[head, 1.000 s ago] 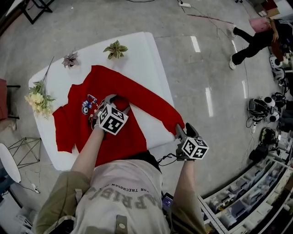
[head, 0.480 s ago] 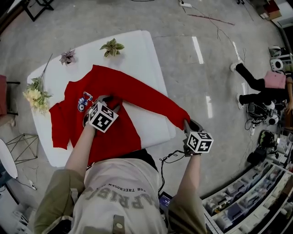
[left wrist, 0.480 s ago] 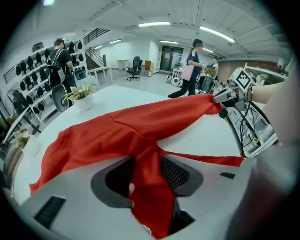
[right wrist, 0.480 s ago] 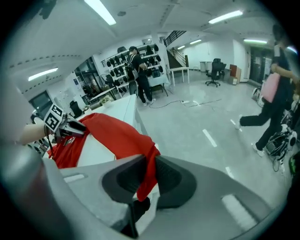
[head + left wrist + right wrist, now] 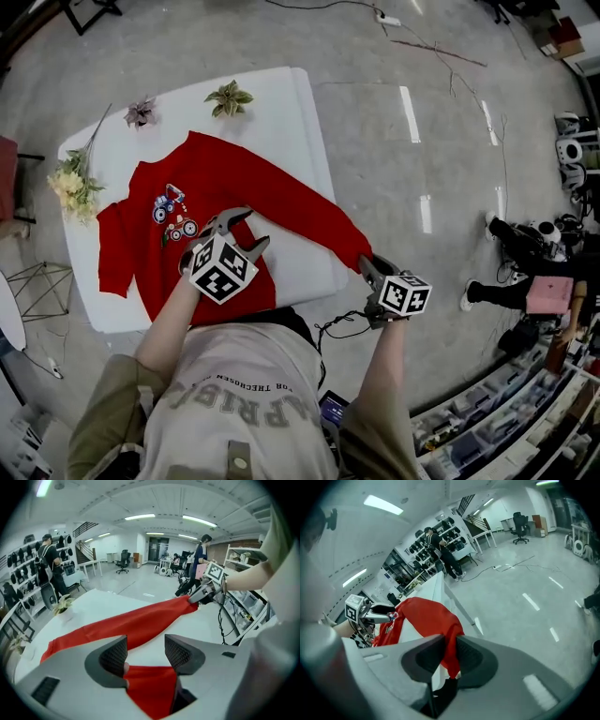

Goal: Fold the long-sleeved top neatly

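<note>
The red long-sleeved top (image 5: pixel 216 178) lies face up on the white table (image 5: pixel 291 103), its printed chest uncovered. One sleeve (image 5: pixel 300 202) stretches to the table's right edge. There my right gripper (image 5: pixel 366 265) is shut on the cuff (image 5: pixel 451 641). Its jaws have just been closing on the cloth, then eased very slightly. My left gripper (image 5: pixel 239 232) hovers above the top's lower front near the armpit, open, its jaws having just been opening. In the left gripper view only red cloth (image 5: pixel 152 686) and bare table lie under its gripper (image 5: pixel 146 651), and nothing is pinched.
Artificial flowers lie along the table's far and left edges: a green sprig (image 5: pixel 232 98), a purple one (image 5: pixel 141 115), a yellow bunch (image 5: pixel 73 187). A person (image 5: pixel 525 291) is on the floor at the right, by shelves (image 5: pixel 506 412). People and racks show in both gripper views.
My left gripper has pulled back from the chest print toward me and risen, leaving the print uncovered. My right gripper stays at the table's right edge with the cuff now clamped.
</note>
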